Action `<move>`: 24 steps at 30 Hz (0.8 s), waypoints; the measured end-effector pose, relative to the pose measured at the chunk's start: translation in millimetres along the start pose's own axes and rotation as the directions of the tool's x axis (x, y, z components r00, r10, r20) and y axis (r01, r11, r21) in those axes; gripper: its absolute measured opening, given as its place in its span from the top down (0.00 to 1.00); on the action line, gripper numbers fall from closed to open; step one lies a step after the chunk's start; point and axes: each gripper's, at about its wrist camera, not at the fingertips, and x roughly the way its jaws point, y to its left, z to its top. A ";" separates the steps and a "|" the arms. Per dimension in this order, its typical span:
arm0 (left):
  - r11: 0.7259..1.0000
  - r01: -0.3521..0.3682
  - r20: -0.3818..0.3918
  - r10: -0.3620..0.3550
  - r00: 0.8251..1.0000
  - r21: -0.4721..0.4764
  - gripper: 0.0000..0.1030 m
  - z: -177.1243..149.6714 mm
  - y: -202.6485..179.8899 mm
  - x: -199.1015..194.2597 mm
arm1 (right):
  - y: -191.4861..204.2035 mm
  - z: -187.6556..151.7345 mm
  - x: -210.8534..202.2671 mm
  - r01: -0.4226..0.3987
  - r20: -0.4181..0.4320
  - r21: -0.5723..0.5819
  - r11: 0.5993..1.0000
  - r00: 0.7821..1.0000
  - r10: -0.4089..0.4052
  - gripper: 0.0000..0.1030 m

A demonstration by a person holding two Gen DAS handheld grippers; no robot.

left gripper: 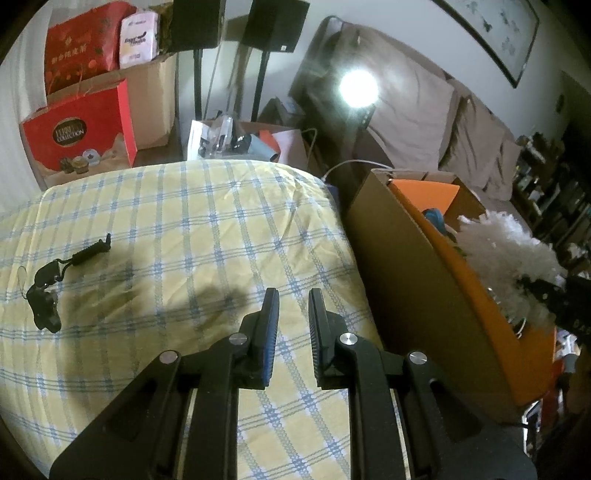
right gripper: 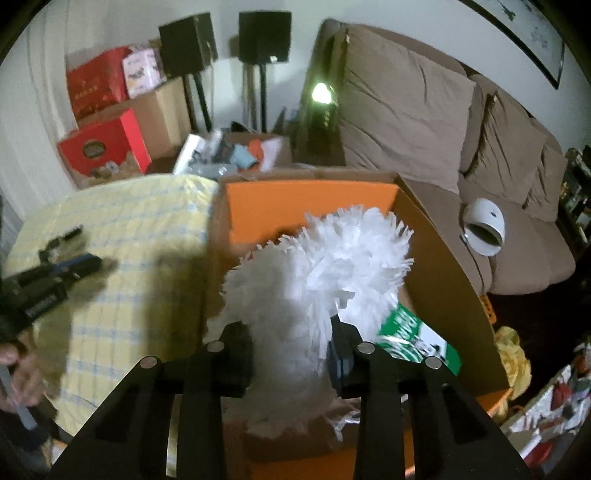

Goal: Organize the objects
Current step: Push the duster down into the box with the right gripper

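A fluffy white duster (right gripper: pixel 317 266) sticks up between the fingers of my right gripper (right gripper: pixel 290 332), which is shut on it over an open cardboard box with an orange lining (right gripper: pixel 443 266). The duster's fluff hides the fingertips. In the left wrist view the same duster (left gripper: pixel 506 251) shows above the box (left gripper: pixel 388 236). My left gripper (left gripper: pixel 291 295) hangs over the yellow checked cover (left gripper: pixel 184 221), its jaws nearly together with nothing between them. A black strap with clips (left gripper: pixel 48 291) lies on the cover to the far left.
A green and white packet (right gripper: pixel 417 339) lies inside the box. A brown sofa (right gripper: pixel 406 110) with a white round device (right gripper: pixel 484 230) stands behind it. Red gift boxes (left gripper: pixel 77 136), speakers on stands (left gripper: pixel 195 22) and a bright lamp (left gripper: pixel 358 88) line the back.
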 end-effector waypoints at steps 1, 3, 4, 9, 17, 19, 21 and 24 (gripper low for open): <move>1.000 -0.001 0.000 0.001 1.000 0.002 0.87 0.0 -0.6 -0.1 | -3.8 -0.8 0.0 -0.004 -0.003 0.008 1.000 1.000 0.004 0.66; 1.000 -0.002 -0.001 0.002 1.000 0.004 0.86 0.1 -1.2 0.2 | -10.3 -1.0 -3.3 0.006 0.006 0.029 1.000 1.000 -0.006 0.62; 1.000 -0.002 -0.001 0.002 1.000 0.006 0.85 0.1 -1.5 0.2 | -13.9 -0.5 -8.2 0.034 0.024 0.050 0.998 0.999 -0.035 0.60; 1.000 0.002 0.009 -0.002 1.000 -0.002 0.81 1.0 0.0 -2.0 | -25.8 2.0 -30.1 0.092 0.101 0.132 0.987 0.989 -0.106 0.51; 1.000 0.001 0.010 -0.001 1.000 0.000 0.80 1.8 0.5 -3.1 | -35.6 0.0 -20.3 0.141 0.046 0.141 0.980 0.988 -0.149 0.47; 1.000 0.004 0.008 -0.004 1.000 -0.001 0.80 1.7 0.7 -3.3 | -35.1 -0.3 -16.5 0.148 0.039 0.137 0.979 0.987 -0.155 0.47; 1.000 0.009 0.007 -0.009 1.000 -0.006 0.79 1.2 2.2 -4.4 | -34.9 -0.4 -13.8 0.153 0.031 0.135 0.979 0.987 -0.158 0.47; 1.000 0.010 0.002 -0.010 1.000 -0.005 0.78 0.9 2.8 -3.4 | -31.8 0.8 -10.7 0.151 0.031 0.129 0.980 0.987 -0.156 0.66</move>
